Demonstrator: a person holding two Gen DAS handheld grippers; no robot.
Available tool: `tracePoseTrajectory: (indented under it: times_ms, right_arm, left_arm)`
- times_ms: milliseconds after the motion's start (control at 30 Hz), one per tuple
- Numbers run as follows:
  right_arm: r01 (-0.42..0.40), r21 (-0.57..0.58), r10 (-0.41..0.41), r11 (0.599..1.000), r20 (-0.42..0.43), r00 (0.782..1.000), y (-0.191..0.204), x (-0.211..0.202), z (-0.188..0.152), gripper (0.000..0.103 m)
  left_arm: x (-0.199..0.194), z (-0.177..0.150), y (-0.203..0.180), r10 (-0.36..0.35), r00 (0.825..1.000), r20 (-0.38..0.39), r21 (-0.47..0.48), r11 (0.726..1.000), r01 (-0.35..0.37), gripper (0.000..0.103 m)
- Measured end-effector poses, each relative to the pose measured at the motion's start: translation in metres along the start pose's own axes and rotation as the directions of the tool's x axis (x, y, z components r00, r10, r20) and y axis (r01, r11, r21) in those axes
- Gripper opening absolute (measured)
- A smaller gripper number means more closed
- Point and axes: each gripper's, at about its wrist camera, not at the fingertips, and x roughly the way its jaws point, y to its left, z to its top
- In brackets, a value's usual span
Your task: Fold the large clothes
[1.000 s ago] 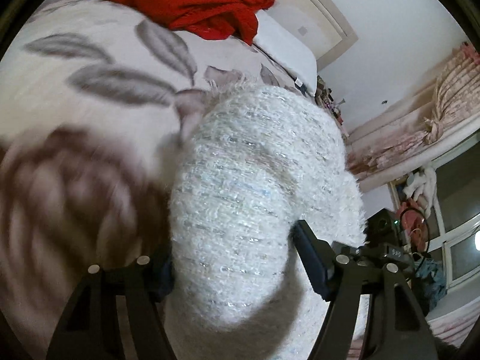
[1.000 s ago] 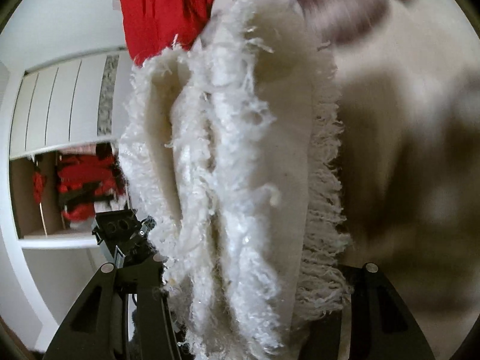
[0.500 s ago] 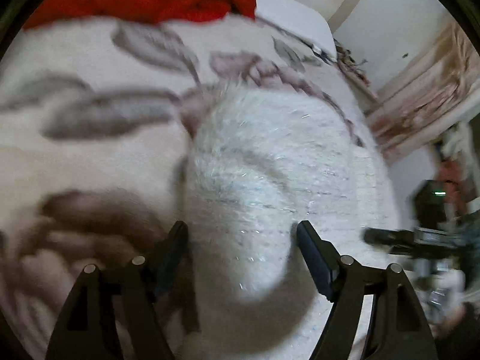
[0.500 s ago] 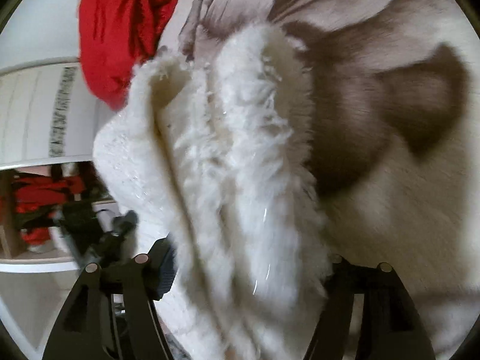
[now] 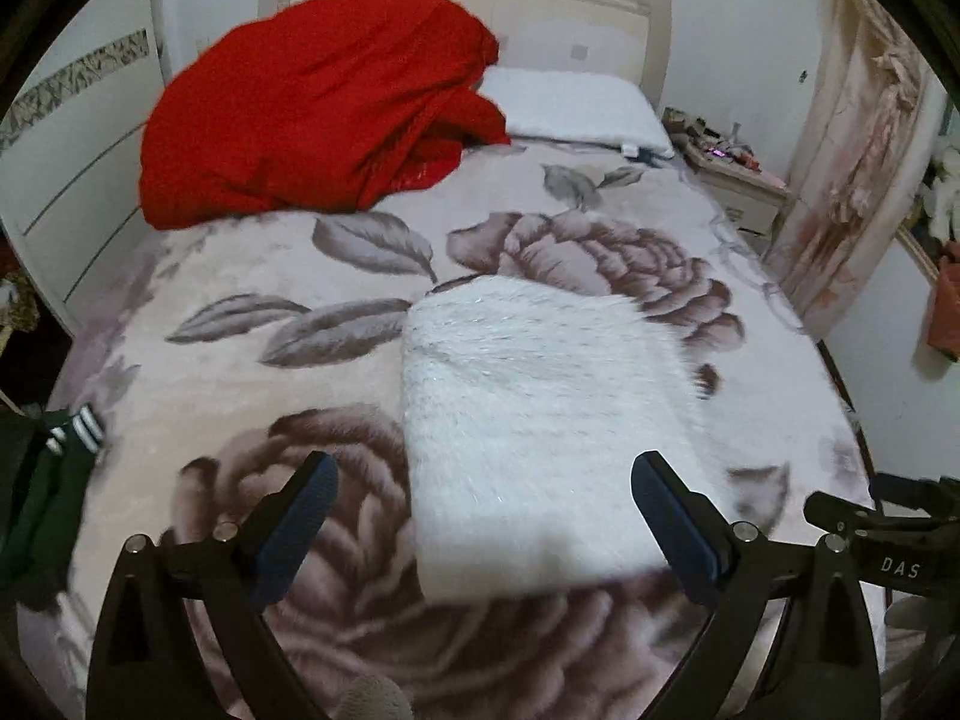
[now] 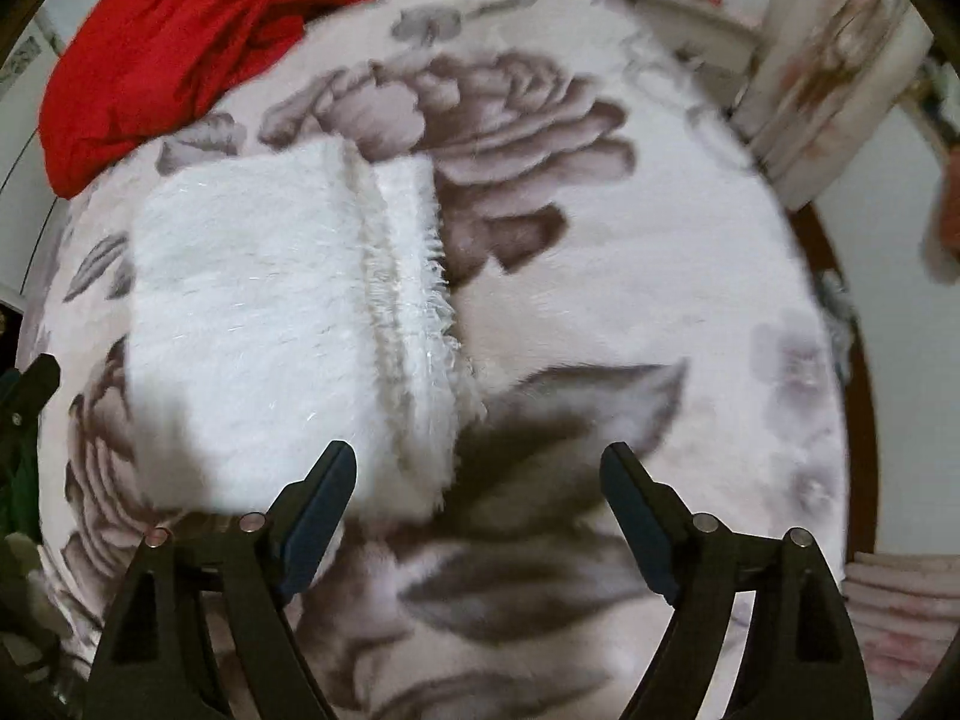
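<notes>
Only thing you could actually read was "DAS", in pale capitals on the black gripper body [image 5: 894,546] poking in at the lower right edge of your left wrist view. Nothing else was legible: the nightstand clutter was too small, and your right wrist view showed no lettering.

I am in a home bedroom. Nearly all my left view is filled by a bed under a pale blanket [image 5: 252,372] printed with big grey-brown roses. At the top stands a cream headboard [image 5: 600,6] with a white pillow [image 5: 576,102] below it. A red quilt [image 5: 312,108] lies heaped at the upper left. At the upper right is a cluttered nightstand [image 5: 738,180], and pink flowered curtains [image 5: 864,138] hang beside it. White wardrobe doors [image 5: 72,168] line the left edge.
</notes>
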Motion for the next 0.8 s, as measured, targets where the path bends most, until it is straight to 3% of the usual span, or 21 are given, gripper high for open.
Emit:
tracePoseTrajectory:
  times_ms: [467, 667, 800]
  right_arm:
    - [0.038, -0.034, -0.029, 0.999, 0.224, 0.974, -0.011, -0.291, -0.093, 0.086]
    - [0.034, -0.048, -0.017, 0.998, 0.316, 0.948, -0.017, -0.418, -0.143, 0.086]
    - [0.028, -0.044, -0.01, 0.999, 0.366, 0.93, -0.023, -0.479, -0.176, 0.086]
  left_arm:
    - [-0.241, -0.015, -0.032, 0.068, 0.995, 0.072, -0.058, 0.996, -0.064, 0.1]
    - [-0.341, -0.024, -0.045, 0.076, 0.988, 0.133, -0.069, 0.995, -0.067, 0.1]
    - [-0.399, -0.033, -0.055, 0.073, 0.98, 0.183, -0.049, 0.997, -0.065, 0.1]
